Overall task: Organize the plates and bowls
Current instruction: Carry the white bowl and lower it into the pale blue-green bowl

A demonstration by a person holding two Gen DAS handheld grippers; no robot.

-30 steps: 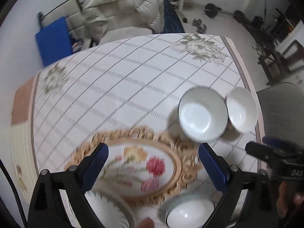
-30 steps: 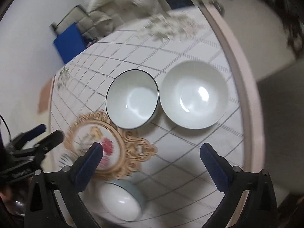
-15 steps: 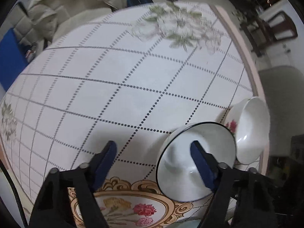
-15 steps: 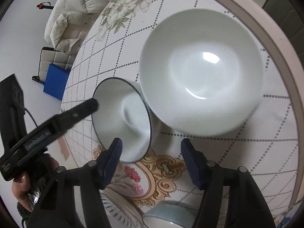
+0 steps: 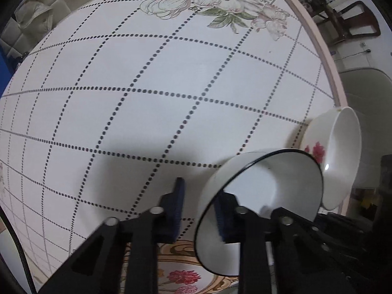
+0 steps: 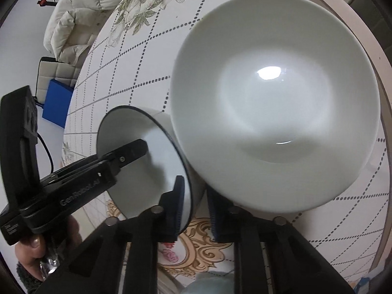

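Observation:
My left gripper (image 5: 199,210) is shut on the near rim of a dark-rimmed white bowl (image 5: 269,196), with one finger inside it and one outside. The bowl is tilted. It also shows in the right wrist view (image 6: 137,171), with the left gripper (image 6: 132,152) reaching into it. A bigger white bowl (image 6: 274,93) with a red flower on its outside (image 5: 340,156) sits right beside it near the table edge. My right gripper (image 6: 196,208) has its fingers close together at this bowl's near rim; whether they pinch the rim is hidden.
An ornate gold-framed floral plate (image 6: 196,242) (image 5: 181,276) lies just in front of both bowls. A pale blue bowl (image 6: 210,284) sits at the near edge. The round table (image 5: 152,78) with its dotted-grid cloth stretches away. Its rim (image 6: 367,19) runs close on the right.
Both grippers moved in low toward the bowls and narrowed from wide open. The left closed on the dark-rimmed bowl's rim and the bowl tilted. The right closed up at the big bowl's rim.

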